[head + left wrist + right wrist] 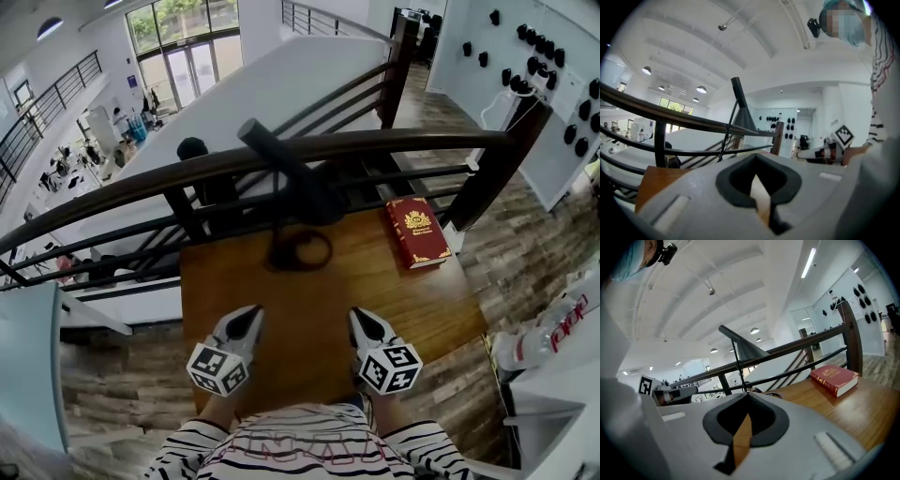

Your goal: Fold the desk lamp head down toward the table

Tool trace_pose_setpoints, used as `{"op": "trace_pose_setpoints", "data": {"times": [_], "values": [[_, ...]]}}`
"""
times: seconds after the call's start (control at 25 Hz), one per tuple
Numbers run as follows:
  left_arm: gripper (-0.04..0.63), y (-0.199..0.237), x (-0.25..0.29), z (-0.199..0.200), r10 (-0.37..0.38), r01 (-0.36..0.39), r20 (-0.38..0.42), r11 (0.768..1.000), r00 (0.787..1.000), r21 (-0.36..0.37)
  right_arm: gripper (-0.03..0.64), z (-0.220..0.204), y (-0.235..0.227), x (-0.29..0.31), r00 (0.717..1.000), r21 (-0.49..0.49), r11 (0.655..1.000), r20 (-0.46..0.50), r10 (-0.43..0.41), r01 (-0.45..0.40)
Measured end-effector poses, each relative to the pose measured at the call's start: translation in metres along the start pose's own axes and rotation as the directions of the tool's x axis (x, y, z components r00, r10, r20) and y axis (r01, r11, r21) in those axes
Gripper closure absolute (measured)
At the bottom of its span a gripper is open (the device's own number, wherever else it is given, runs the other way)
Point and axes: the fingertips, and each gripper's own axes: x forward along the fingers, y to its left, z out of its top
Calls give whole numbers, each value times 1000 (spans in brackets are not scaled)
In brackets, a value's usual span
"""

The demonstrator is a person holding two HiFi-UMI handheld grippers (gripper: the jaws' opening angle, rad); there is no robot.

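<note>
A black desk lamp stands at the table's far edge on a round base, and its long head is raised and tilted. In the right gripper view the lamp rises straight ahead of my jaws. My left gripper and right gripper hover side by side over the near part of the wooden table. Both point at the lamp and are well short of it. Both are shut with nothing between the jaws. The left gripper also shows in the right gripper view, and the right gripper in the left one.
A red book lies at the table's far right corner; it is the book in the right gripper view. A dark railing runs right behind the table, with an open drop beyond. A white counter with bottles stands to the right.
</note>
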Motion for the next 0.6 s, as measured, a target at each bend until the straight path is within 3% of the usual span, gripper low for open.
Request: {"op": "trace_pose_setpoints", "data": {"times": [0.6], "values": [[594, -2, -5, 0, 7, -7, 2, 1000, 1000, 0, 615, -1, 6, 4, 1000, -3, 1000, -12, 23, -23]]}}
